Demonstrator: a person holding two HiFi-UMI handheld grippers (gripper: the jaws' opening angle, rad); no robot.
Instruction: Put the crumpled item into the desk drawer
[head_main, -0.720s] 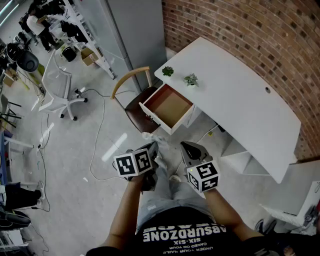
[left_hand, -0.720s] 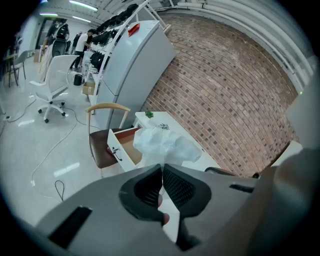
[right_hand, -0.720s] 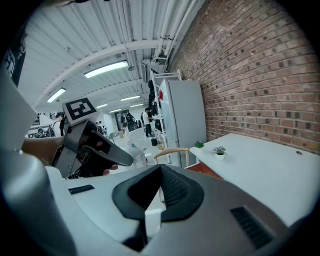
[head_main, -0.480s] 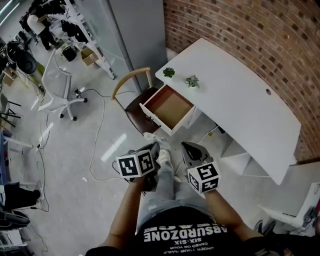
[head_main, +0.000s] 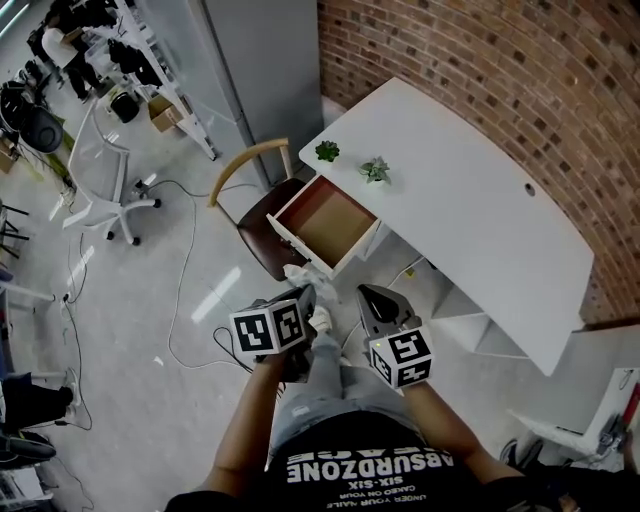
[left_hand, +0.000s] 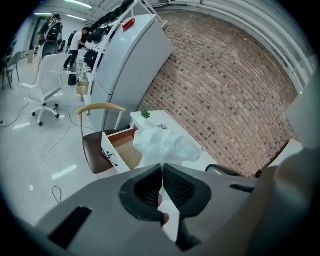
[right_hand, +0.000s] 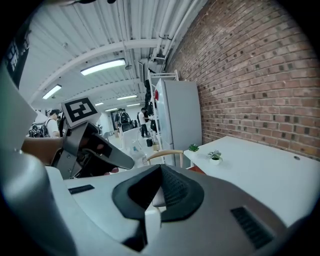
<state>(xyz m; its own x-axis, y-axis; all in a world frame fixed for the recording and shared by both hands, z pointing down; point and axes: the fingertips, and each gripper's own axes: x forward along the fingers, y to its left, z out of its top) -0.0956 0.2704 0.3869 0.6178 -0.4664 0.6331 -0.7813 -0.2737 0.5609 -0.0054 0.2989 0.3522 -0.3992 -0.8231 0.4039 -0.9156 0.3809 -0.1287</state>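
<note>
Left gripper (left_hand: 161, 166) pinching the crumpled translucent white plastic bag (left_hand: 162, 142).
The bag's gathered neck is clamped in the jaws, and its bulk projects forward along them toward the open brown-floored desk drawer (head_main: 325, 225), just short of the drawer front. The right gripper (right_hand: 160, 167) is alongside, jaws pressed together, empty.

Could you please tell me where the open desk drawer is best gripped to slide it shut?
Probably the small dark handle on the white front of the drawer, approached from the chair side: it juts from that flat panel, which faces away from the desk.
</note>
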